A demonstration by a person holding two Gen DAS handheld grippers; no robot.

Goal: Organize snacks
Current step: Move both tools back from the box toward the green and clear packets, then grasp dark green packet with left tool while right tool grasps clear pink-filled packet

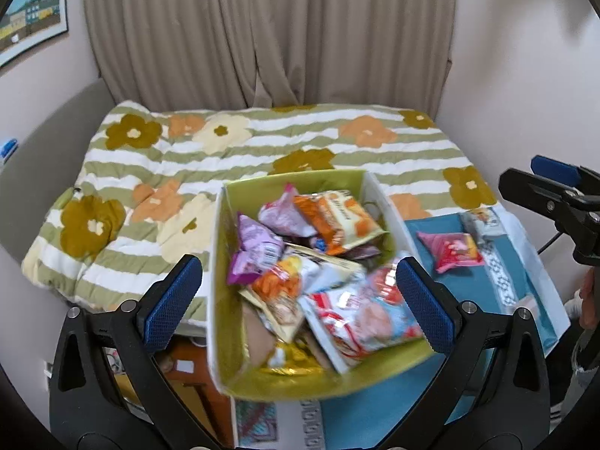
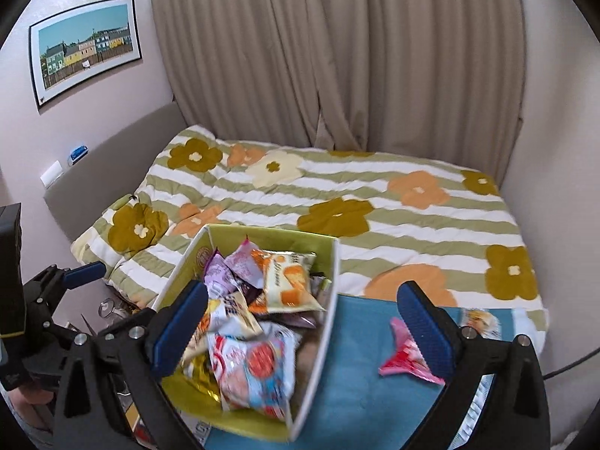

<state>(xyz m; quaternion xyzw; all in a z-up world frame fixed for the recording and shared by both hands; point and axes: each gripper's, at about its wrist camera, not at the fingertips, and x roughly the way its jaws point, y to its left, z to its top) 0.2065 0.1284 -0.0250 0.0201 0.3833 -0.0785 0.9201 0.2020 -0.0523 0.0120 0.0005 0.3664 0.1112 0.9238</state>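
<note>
Holding nothing: both tongs gaping above snack box point(image 1: 300, 382); pink packet point(image 1: 452, 252) outside.

Snack packets point(image 1: 318, 262) in box point(image 1: 225, 300); one packet point(image 1: 450, 251) right, on cloth point(image 1: 506, 262)

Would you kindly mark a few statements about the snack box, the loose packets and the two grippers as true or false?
1. The green box holds several snack packets. True.
2. A pink packet lies outside the box on the blue cloth. True.
3. The right gripper grips the pink packet. False: its jaws stand open and hold nothing.
4. The box is empty. False: packets fill it.
5. The left gripper is open. True.
</note>
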